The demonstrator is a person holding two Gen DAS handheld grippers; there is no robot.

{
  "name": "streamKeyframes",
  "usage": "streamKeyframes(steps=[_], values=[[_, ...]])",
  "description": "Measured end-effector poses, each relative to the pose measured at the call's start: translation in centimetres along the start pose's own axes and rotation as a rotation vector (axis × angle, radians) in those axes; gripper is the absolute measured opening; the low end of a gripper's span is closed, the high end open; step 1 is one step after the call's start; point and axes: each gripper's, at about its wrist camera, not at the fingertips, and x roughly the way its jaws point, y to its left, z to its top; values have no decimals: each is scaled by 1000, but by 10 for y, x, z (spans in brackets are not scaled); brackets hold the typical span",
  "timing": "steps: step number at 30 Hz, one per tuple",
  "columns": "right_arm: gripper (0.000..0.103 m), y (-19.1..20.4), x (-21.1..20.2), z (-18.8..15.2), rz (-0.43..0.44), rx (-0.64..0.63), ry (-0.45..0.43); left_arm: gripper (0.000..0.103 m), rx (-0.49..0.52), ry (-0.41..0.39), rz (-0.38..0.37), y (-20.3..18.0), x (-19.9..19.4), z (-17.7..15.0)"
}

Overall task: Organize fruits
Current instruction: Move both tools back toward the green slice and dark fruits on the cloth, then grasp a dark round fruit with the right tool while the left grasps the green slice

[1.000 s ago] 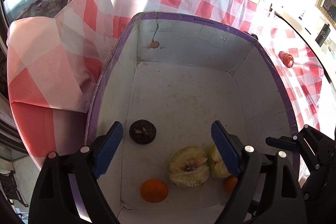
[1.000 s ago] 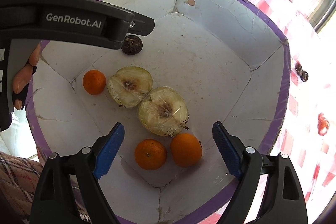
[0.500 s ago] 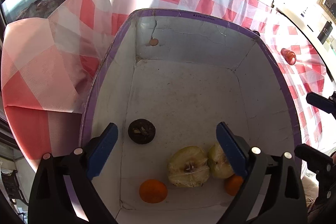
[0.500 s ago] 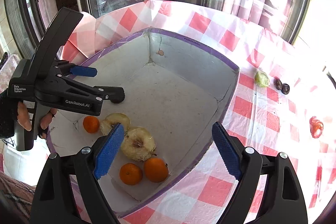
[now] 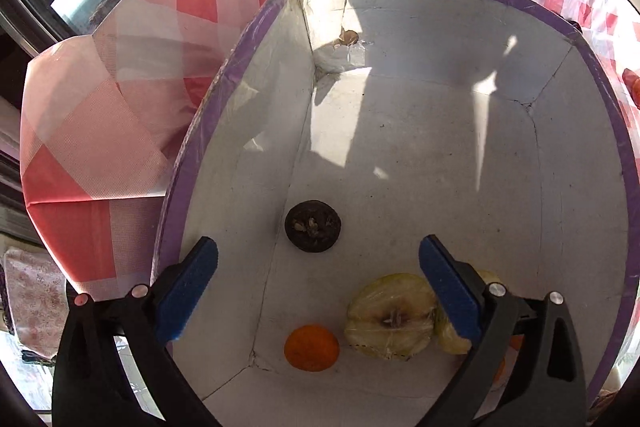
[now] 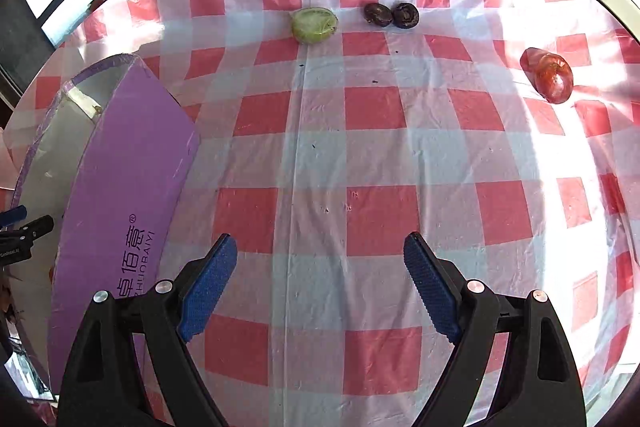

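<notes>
Four loose fruits were left out on the checked worktop (image 6: 360, 155) in the right wrist view: a green fruit (image 6: 314, 25) at about 12 o'clock, two dark ones (image 6: 391, 15) touching each other just to its right, and a red fruit (image 6: 548, 75) way out at 2 o'clock. So yeah, the right gripper (image 6: 320, 283) had been swung off the box (image 6: 132, 187) since a second ago, when the tray's inside filled its view; now only the purple outer wall was seen at 9 o'clock. Its jaws were held wide, nothing between them.

Over in the left wrist view, the left gripper (image 5: 318, 291) had just been opened up wider, and nothing was pinched there either. Inside the box were a dark fruit (image 5: 313, 231) at centre, an orange (image 5: 312, 347) at 6 o'clock and a cut yellowish half (image 5: 390, 315) beside it, with another half partly hidden behind the right finger.

Judging by that, one drop-off looked finished and the next pickup was probably being lined up, with the green one likely first.
</notes>
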Motion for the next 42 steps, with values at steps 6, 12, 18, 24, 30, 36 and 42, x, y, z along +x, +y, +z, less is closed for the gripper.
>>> streamKeyframes(steps=[6, 12, 18, 24, 30, 36, 42], values=[[82, -45, 37, 22, -58, -15, -2, 101, -148, -117, 139, -34, -47, 22], [81, -69, 73, 75, -83, -79, -61, 101, -148, -281, -25, -113, -94, 72], [69, -89, 110, 145, -81, -69, -125, 101, -57, -246, -252, -224, -84, 110], [63, -104, 139, 209, -80, -59, -176, 101, 93, -155, -281, -290, -49, 110], [62, -107, 153, 238, -60, -90, -203, 101, 182, -74, -268, -308, -20, 104], [38, -115, 151, 234, -48, -89, -235, 101, 195, -43, -258, -328, 16, 136], [37, -146, 137, 218, -5, 0, -241, 101, 76, -52, -224, -335, 55, 191]])
